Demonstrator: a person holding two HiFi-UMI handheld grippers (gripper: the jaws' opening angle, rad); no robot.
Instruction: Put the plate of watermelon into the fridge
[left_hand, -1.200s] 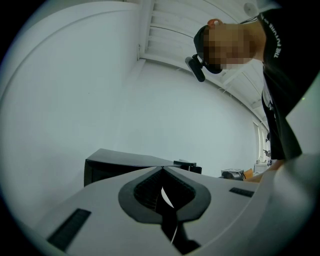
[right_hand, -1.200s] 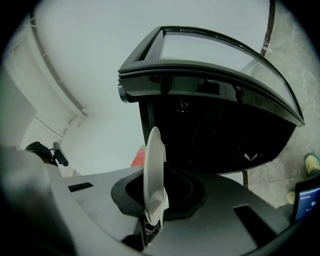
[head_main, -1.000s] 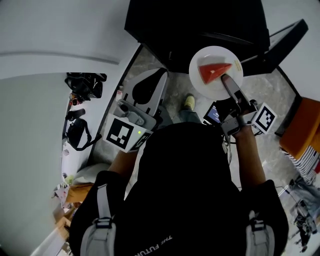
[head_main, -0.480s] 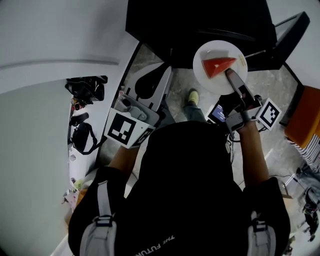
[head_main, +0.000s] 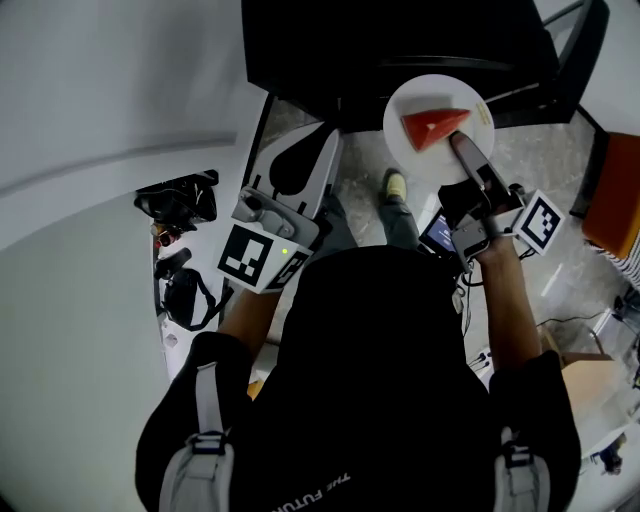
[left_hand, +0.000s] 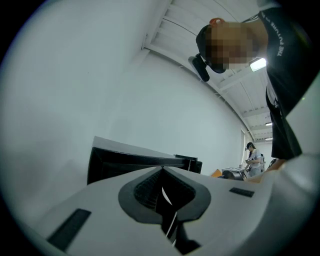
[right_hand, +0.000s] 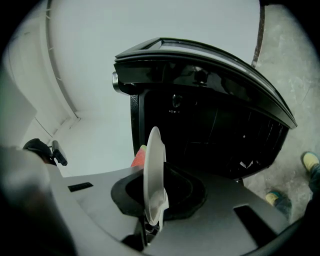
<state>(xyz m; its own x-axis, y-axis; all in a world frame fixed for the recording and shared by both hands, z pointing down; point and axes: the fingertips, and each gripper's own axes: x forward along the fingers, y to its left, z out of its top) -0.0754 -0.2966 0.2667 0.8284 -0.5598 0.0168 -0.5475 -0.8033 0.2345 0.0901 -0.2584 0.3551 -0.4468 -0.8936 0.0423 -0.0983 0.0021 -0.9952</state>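
Round white plate (head_main: 412, 158) of red watermelon (head_main: 432, 127) is being clamped at its 5 o'clock rim by the right gripper (head_main: 462, 148). Left gripper (left_hand: 162, 175) is hovering closed, empty.

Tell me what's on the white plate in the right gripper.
One red wedge of watermelon lies on the plate, which the right gripper clamps by its near rim. The jaws cover that bit of rim, so anything beneath them can't be seen.

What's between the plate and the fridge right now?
Nothing. In the right gripper view the plate, held by the right tongs, stands straight before the fridge with only air between.
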